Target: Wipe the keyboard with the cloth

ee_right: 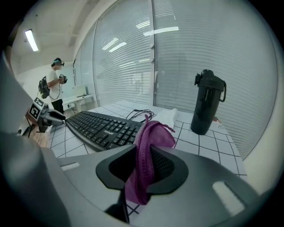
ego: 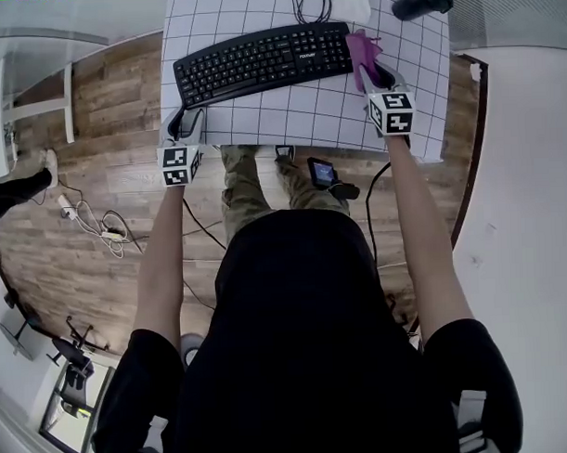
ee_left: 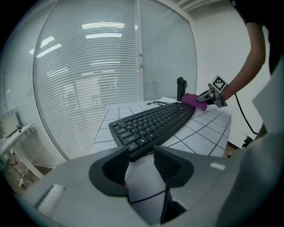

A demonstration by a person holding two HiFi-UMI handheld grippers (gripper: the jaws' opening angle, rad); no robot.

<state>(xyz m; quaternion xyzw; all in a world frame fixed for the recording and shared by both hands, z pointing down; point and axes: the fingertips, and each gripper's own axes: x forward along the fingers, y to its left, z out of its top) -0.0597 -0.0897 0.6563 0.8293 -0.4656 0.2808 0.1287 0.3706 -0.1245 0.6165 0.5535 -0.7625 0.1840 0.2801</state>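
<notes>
A black keyboard (ego: 262,62) lies on the white gridded table (ego: 307,113), also in the left gripper view as the keyboard (ee_left: 153,125) and in the right gripper view as the keyboard (ee_right: 102,126). My right gripper (ego: 369,77) is shut on a purple cloth (ee_right: 148,150), held by the keyboard's right end; the cloth (ego: 362,49) sticks out past the jaws. My left gripper (ego: 191,122) hovers at the near-left table edge, just short of the keyboard's left end, open with nothing between its fingers (ee_left: 166,166).
A black bottle (ee_right: 207,102) stands at the far right of the table, and a black cable (ego: 311,4) coils behind the keyboard beside a white folded item (ee_right: 166,117). Another person (ee_right: 55,84) stands far off. Wood floor and loose cables (ego: 98,227) lie to the left.
</notes>
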